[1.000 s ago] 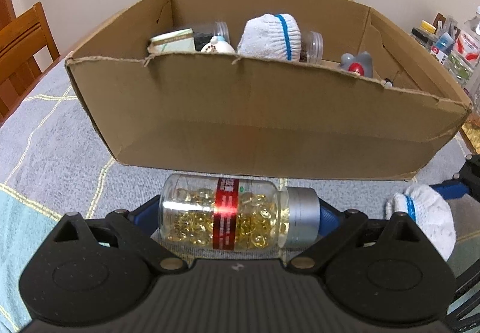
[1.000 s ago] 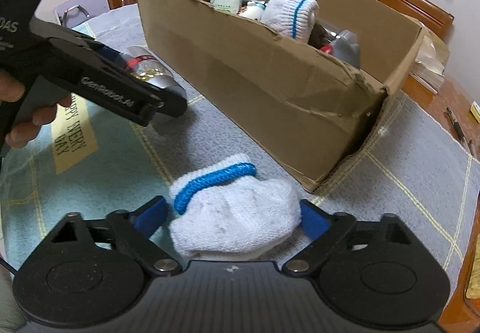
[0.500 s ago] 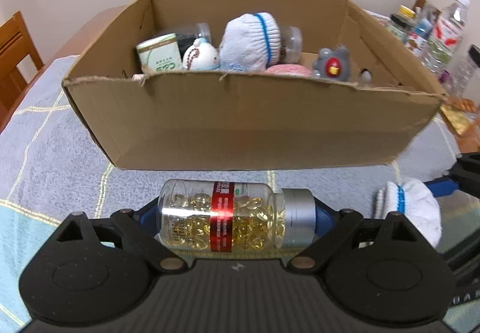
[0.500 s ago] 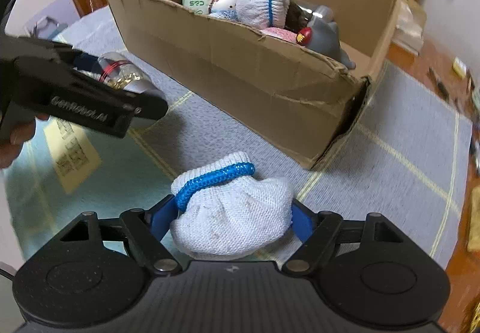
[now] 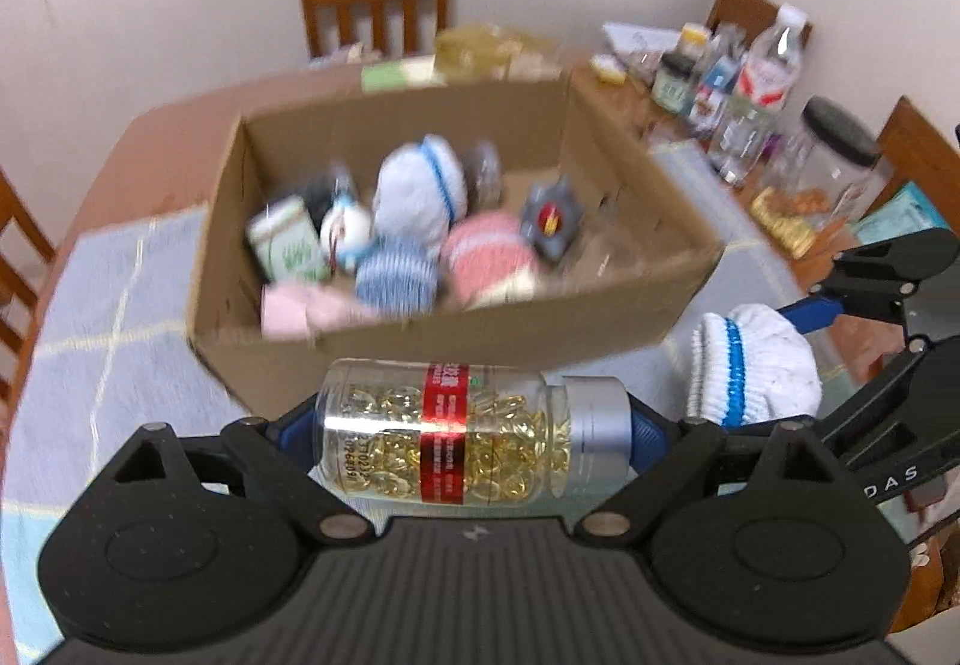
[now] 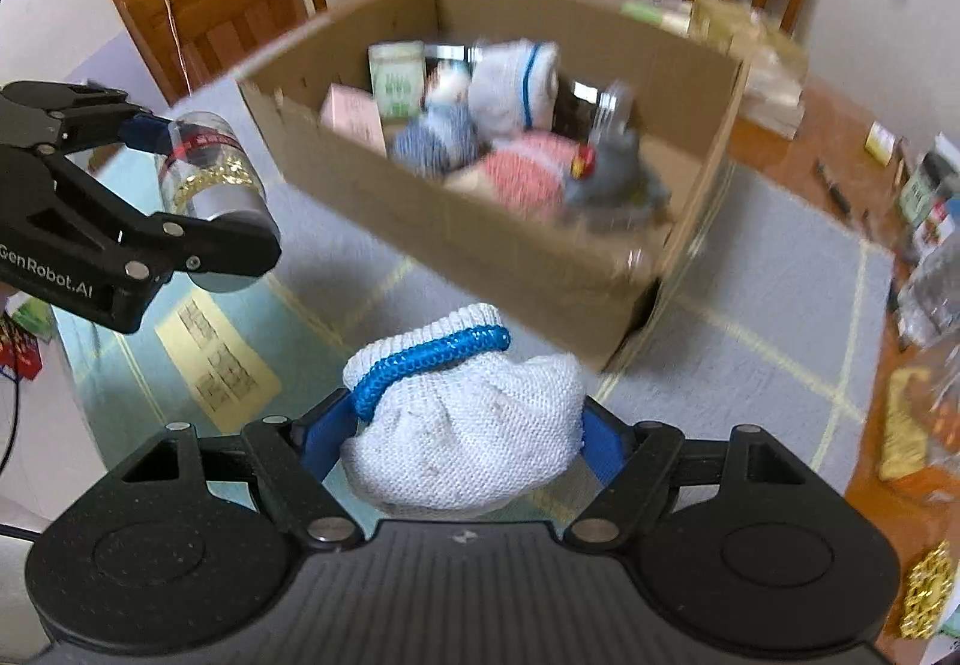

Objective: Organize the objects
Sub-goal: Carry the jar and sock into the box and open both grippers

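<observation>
While both grippers are held above the cloth-covered table (image 6: 780, 269), each is clamped on one item. A clear bottle (image 5: 456, 431) of golden capsules, with a red label and a silver cap, is pinched end to end, lying crosswise, by the left gripper (image 5: 474, 434). A rolled white sock (image 6: 462, 443) with a blue band is squeezed between the blue pads of the right gripper (image 6: 465, 437). Both items are seen in front of the open cardboard box (image 5: 456, 341), short of its near wall. Inside the box, another white sock (image 5: 420, 185), a pink bundle (image 5: 486, 257), a blue-striped bundle (image 5: 396, 275), a small green carton (image 5: 288, 242) and a grey toy (image 5: 552, 221) are seen, blurred. Bottles and jars (image 5: 756, 89) are stood on the bare table beyond the cloth.
</observation>
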{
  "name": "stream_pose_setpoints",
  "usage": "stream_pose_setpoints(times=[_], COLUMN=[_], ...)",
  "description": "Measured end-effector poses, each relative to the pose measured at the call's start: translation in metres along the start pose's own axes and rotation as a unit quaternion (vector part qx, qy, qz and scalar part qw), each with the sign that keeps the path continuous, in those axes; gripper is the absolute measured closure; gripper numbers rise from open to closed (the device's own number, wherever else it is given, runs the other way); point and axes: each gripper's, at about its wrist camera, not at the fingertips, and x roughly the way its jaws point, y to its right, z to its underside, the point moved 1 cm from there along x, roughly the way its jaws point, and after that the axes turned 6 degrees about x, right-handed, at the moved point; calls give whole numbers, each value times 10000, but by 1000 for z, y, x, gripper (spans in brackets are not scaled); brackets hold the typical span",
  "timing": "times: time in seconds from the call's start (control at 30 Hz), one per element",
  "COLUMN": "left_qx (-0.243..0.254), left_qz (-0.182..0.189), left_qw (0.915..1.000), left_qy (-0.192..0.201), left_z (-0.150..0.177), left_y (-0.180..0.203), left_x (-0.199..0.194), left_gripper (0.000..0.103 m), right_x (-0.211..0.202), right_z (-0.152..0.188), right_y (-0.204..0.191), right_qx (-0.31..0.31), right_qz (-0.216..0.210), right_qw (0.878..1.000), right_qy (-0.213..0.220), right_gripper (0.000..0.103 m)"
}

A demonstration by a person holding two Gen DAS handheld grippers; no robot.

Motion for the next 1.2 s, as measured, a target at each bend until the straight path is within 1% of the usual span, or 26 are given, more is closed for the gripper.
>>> stream_pose_setpoints(times=[0.13,0.27,0.53,0.63,0.73,0.83,1.03,1.07,1.13,1.17,1.2], left_qx=[121,151,-29,-39,-60,-158,-237,-231,-219,-203,-188], left_qz=[47,-37,-4,-37,-179,-224,-333,-346,-427,-477,-529], left_qw=[9993,9986,9974,9966,9955,9960,9968,9968,9964,9961,9957], left_qy=[341,507,726,828,924,849,690,688,701,714,742], left_z=[-30,-54,-94,-99,-104,-104,-92,-90,-85,-83,-81], left_y=[-6,-11,-21,-24,-29,-36,-48,-49,-50,-50,-50], left_x=[-10,-3,24,32,35,39,38,37,35,35,34], left_gripper=[10,10,9,6,4,4,4,4,4,4,4], right_x=[-22,-31,-26,-22,-14,-4,12,15,22,25,26], right_z=[-21,-42,-74,-87,-100,-113,-144,-150,-161,-165,-168], right_y=[0,5,24,33,41,48,56,58,62,64,65], right_qx=[-63,-108,2,40,96,145,84,94,166,230,299], right_qz=[79,211,345,390,433,455,579,625,705,742,789], right_qw=[9995,9982,9970,9966,9964,9963,9952,9948,9938,9931,9921], right_qy=[300,552,692,724,725,720,783,797,845,881,924], right_gripper=[21,21,21,21,21,21,21,20,10,0,0])
